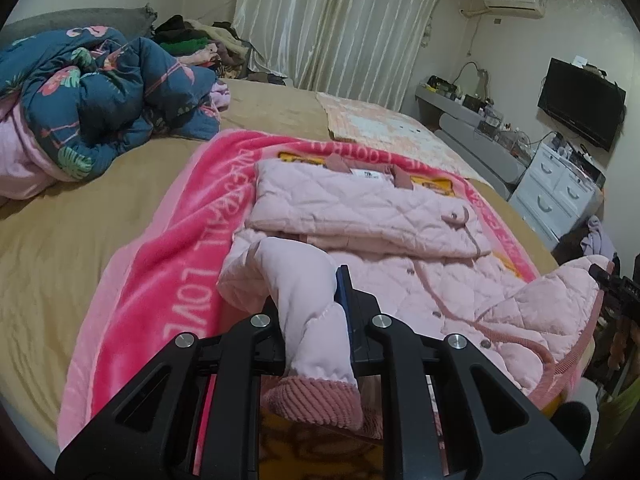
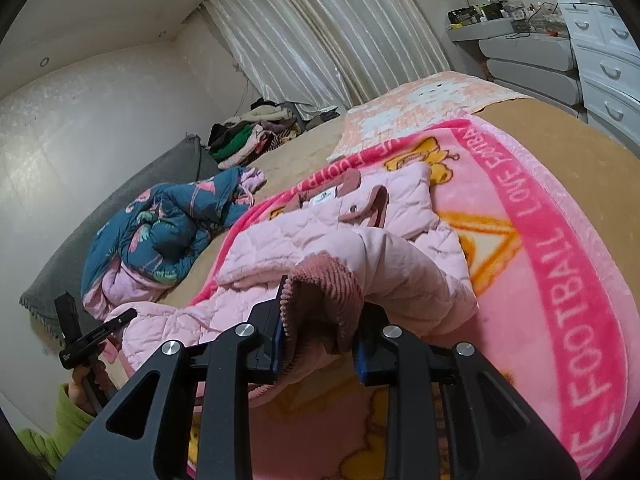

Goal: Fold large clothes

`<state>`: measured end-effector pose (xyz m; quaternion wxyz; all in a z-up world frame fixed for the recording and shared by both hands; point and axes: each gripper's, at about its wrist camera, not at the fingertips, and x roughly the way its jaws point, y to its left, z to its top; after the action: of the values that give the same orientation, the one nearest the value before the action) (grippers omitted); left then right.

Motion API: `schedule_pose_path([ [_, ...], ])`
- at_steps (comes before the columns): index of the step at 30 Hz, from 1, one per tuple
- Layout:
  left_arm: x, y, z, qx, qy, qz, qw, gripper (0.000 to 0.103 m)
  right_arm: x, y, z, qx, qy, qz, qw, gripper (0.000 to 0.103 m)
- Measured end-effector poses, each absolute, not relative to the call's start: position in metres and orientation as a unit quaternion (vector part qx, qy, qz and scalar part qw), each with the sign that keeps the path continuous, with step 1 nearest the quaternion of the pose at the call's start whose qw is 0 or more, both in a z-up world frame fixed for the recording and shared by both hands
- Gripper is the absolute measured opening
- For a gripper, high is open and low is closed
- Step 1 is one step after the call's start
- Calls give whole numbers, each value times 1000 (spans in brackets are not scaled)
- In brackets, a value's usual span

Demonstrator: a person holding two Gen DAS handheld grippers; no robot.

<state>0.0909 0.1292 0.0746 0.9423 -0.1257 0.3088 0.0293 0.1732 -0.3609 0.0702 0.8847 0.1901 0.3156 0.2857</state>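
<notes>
The left gripper (image 1: 320, 308) was pinched tight on the near hem of a pink quilted jacket (image 1: 400, 216), its fingers pressed together with a fold of smooth lining and a ribbed corduroy cuff (image 1: 316, 404) bunched between them. The right gripper (image 2: 320, 336) was likewise clamped on the jacket, its blue-padded fingers (image 2: 280, 344) squeezing a gathered wad of ribbed trim (image 2: 324, 300) and quilted cloth. Both held the near edge of the garment lifted off the bed. In the right wrist view the left gripper showed at the far left, gripped by a hand (image 2: 80, 392) coming out of a green sleeve (image 2: 60, 428).

The jacket lay on a bright pink blanket (image 1: 160, 280) with white lettering, spread over a tan sheet (image 1: 60, 248). Its far half was already folded flat, collar and label toward the far side, while the near half sagged between the two grippers.

Farther off on the left sat a crumpled blue floral quilt (image 1: 100, 92), and beyond it a heap of mixed clothes (image 1: 196, 44) against the pale curtain (image 1: 340, 20). On the right stood a white chest of drawers (image 1: 556, 184), a cluttered grey shelf (image 1: 460, 104) and a dark television (image 1: 580, 100) on the wall.
</notes>
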Motion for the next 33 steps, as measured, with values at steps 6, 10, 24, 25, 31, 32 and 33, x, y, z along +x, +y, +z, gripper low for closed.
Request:
schedule_pose_path([
  [6, 109, 130, 89, -121, 301, 33, 945, 9, 189, -360, 82, 191, 306, 283, 889, 24],
  [10, 120, 130, 97, -117, 296, 36, 947, 9, 199, -360, 86, 192, 302, 280, 891, 24],
  [24, 161, 135, 121, -115, 286, 49, 950, 10, 239, -355, 112, 189, 290, 271, 898, 24],
  [25, 164, 135, 123, -116, 285, 49, 950, 10, 241, -355, 114, 189, 290, 271, 898, 24],
  [31, 176, 138, 134, -116, 282, 52, 951, 10, 255, -351, 128, 184, 287, 269, 901, 24],
  [32, 178, 138, 135, -117, 282, 52, 951, 10, 257, -350, 131, 184, 287, 268, 901, 24],
  [33, 181, 140, 137, -117, 282, 54, 951, 10, 260, -349, 133, 182, 286, 267, 902, 24],
])
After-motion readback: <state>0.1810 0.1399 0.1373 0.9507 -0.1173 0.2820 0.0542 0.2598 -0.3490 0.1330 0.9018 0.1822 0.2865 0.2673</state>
